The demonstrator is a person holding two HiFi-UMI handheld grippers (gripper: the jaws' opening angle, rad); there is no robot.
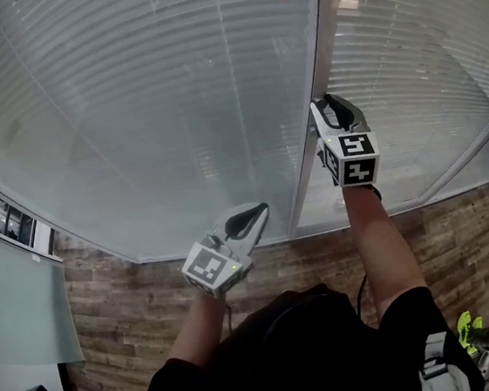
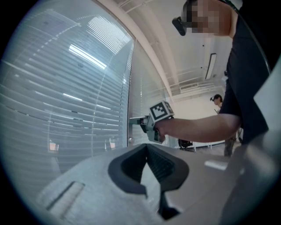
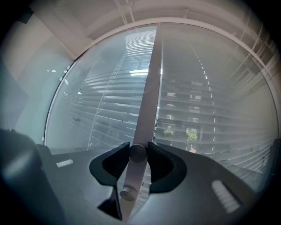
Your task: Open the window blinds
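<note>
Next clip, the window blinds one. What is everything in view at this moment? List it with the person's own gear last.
blinds: two panels, pale grey slats, one on each side of the post
post: one, grey, upright between the panels
knobs: two, grey metal, on the post; the upper one is gripped and the lower one is free
floor: brown wood pattern, below the window
table: one, pale top, lower left of the head view
yellow-green item: one, on the floor at the right edge; too small to identify
bystander: one, far background
left gripper: grey, jaws together, empty, held short of the window
right gripper: grey, jaws closed on the upper knob
</note>
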